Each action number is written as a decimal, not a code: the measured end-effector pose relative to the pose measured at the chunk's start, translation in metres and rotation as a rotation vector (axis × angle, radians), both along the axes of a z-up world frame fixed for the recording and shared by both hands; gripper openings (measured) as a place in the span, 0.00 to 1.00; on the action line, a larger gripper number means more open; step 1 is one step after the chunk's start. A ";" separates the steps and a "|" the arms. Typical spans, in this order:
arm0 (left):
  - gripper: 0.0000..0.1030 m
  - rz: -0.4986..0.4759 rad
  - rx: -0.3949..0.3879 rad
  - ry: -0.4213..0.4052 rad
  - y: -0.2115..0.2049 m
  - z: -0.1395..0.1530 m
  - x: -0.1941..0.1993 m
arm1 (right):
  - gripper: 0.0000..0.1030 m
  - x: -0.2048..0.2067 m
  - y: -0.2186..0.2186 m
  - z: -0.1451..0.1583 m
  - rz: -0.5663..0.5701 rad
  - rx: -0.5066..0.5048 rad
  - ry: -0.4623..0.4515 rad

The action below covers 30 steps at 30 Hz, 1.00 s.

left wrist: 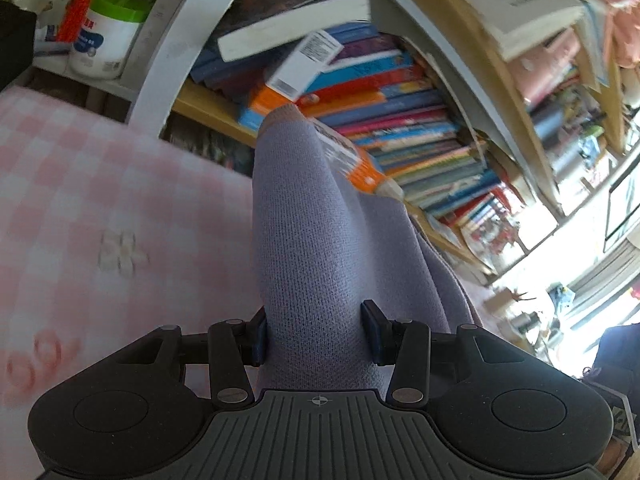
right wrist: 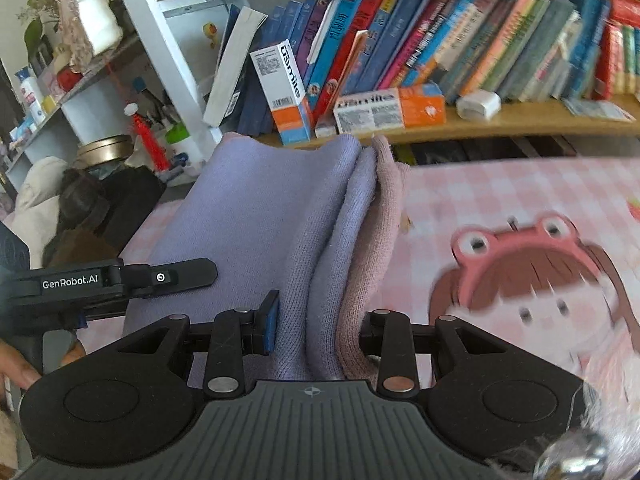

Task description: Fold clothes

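Two grippers held our purple cloth (right wrist: 256,216) over the pink bed (right wrist: 500,192), near the books (right wrist: 440,44). Our left gripper (left wrist: 316,332) pinched one thick fold of it. Our right gripper (right wrist: 316,324) squeezed the other end, purple and pink layers bunched together.

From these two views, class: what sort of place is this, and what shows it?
Probably a lived-in bedroom or study at home: a pink checked bedspread, a wooden shelf crammed with books, and toiletry bottles on a side rack.
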<state>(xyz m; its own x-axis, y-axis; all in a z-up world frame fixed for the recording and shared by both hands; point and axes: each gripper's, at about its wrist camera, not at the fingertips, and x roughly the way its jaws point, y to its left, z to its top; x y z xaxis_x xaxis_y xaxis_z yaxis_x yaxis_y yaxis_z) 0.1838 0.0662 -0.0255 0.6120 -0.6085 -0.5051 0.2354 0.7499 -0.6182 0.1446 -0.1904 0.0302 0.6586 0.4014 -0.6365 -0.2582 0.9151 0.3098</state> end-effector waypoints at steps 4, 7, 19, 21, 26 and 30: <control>0.43 0.006 0.025 -0.010 -0.001 -0.007 0.024 | 0.29 0.034 0.006 -0.011 0.024 -0.021 -0.017; 0.43 0.012 0.028 -0.018 -0.003 -0.014 0.033 | 0.30 0.051 0.007 -0.018 0.047 -0.029 -0.030; 0.58 0.053 0.048 0.016 -0.001 -0.038 0.039 | 0.48 0.071 -0.016 -0.047 0.008 0.074 0.043; 0.65 0.075 0.096 -0.009 -0.001 -0.034 0.035 | 0.56 0.069 -0.019 -0.047 -0.018 0.077 0.047; 0.68 0.104 0.189 -0.075 0.000 -0.018 0.015 | 0.69 0.058 -0.023 -0.035 -0.085 0.034 0.036; 0.76 0.121 0.231 -0.110 -0.002 -0.007 -0.005 | 0.78 0.041 -0.023 -0.023 -0.124 -0.026 0.001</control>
<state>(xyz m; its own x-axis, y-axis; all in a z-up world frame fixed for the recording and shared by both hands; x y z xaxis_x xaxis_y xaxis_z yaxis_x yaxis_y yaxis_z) 0.1784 0.0641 -0.0326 0.7317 -0.4041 -0.5489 0.1918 0.8948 -0.4031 0.1861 -0.2138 0.0068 0.7014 0.3001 -0.6465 -0.1419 0.9477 0.2859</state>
